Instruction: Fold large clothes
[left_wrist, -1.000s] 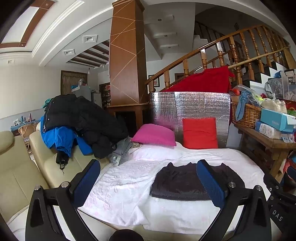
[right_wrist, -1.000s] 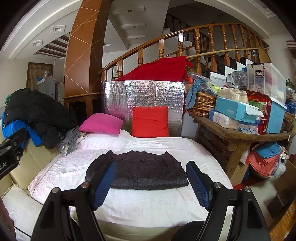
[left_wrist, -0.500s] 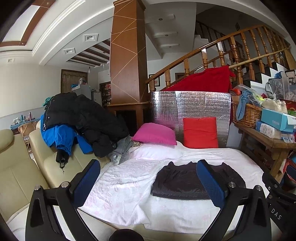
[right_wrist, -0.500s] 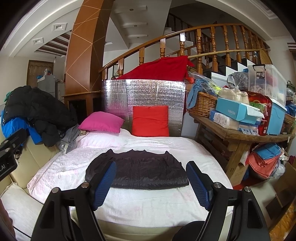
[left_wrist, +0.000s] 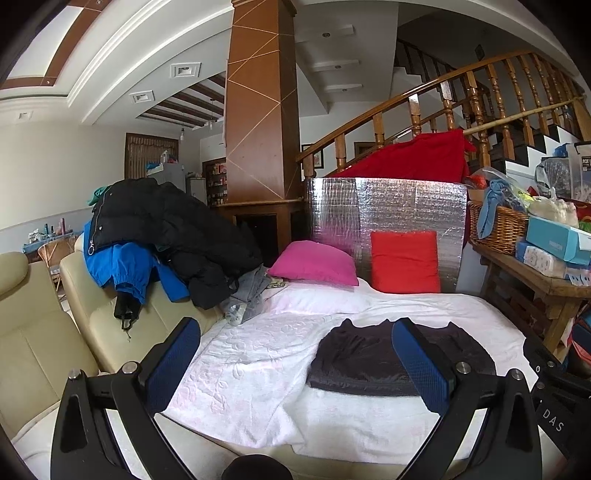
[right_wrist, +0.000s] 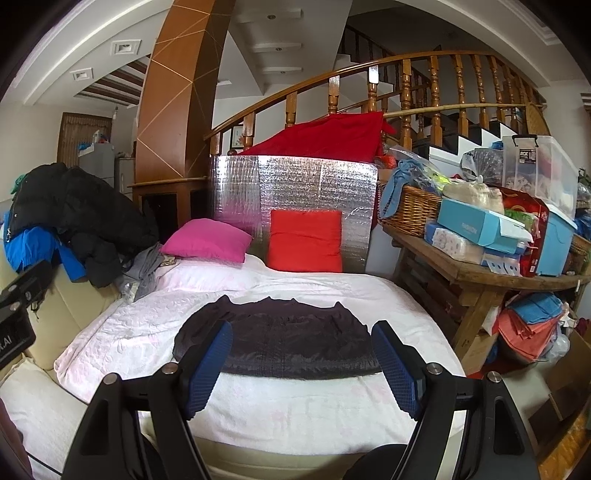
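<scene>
Seemingly one dark garment (right_wrist: 277, 339) is done, lying folded flat on the white bed (right_wrist: 295, 413), while the coat pile (left_wrist: 166, 236) on the sofa looks unfolded, and both the left hand-held gripper (left_wrist: 295, 369) and right hand-held gripper (right_wrist: 301, 367) hover wide open, empty.

Folded dark garment (left_wrist: 369, 360) on white bedspread (left_wrist: 258, 369), left gripper (left_wrist: 295, 354) spread wide, empty

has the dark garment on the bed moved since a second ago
No. The dark garment lies in the same spot on the white blanket, below the red cushion.
</scene>
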